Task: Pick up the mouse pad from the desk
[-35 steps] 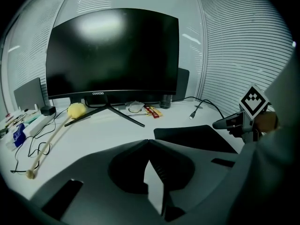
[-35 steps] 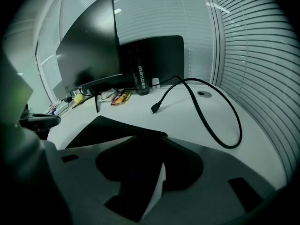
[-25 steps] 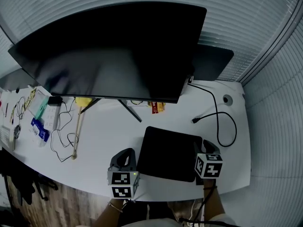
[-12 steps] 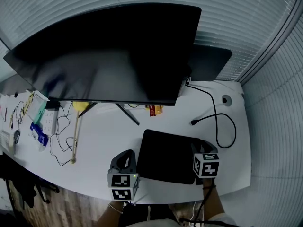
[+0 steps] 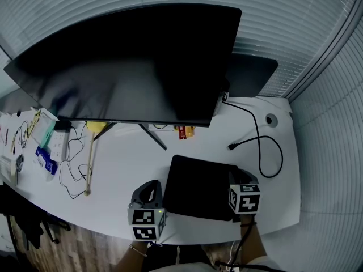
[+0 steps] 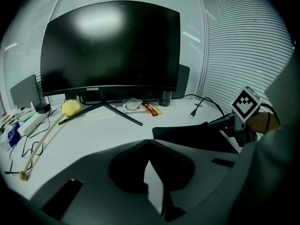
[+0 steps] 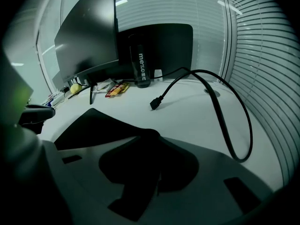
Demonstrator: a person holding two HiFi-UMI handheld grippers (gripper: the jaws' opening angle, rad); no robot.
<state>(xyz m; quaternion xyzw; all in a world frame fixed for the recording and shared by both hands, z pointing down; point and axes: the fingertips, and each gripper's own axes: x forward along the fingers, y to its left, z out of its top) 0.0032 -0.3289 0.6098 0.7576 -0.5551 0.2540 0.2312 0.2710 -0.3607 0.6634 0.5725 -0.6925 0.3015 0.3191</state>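
The black mouse pad (image 5: 198, 186) lies on the white desk (image 5: 125, 157) near its front edge. My right gripper (image 5: 239, 180) is at the pad's right edge, and its jaws have just been closing with that edge between them. In the right gripper view the pad (image 7: 91, 125) runs straight into the right gripper (image 7: 151, 136), which is shut on it. The left gripper view shows the pad (image 6: 187, 134) with its right side raised off the desk at the right gripper (image 6: 228, 123). My left gripper (image 5: 148, 194) rests just left of the pad, not touching it; seen from its own camera, the left gripper (image 6: 149, 141) is shut on nothing.
A large dark monitor (image 5: 130, 61) on a V-shaped stand fills the back of the desk. A loose black cable (image 5: 262, 146) loops right of the pad. A stick with a yellow ball (image 5: 91, 152), wires and small boxes (image 5: 48, 143) lie left. A black bottle (image 7: 142, 62) and snack packets (image 5: 186, 131) stand behind.
My right gripper has edged left onto the pad's right edge and closed on it; that edge now sits slightly raised. The left gripper has stayed where it was.
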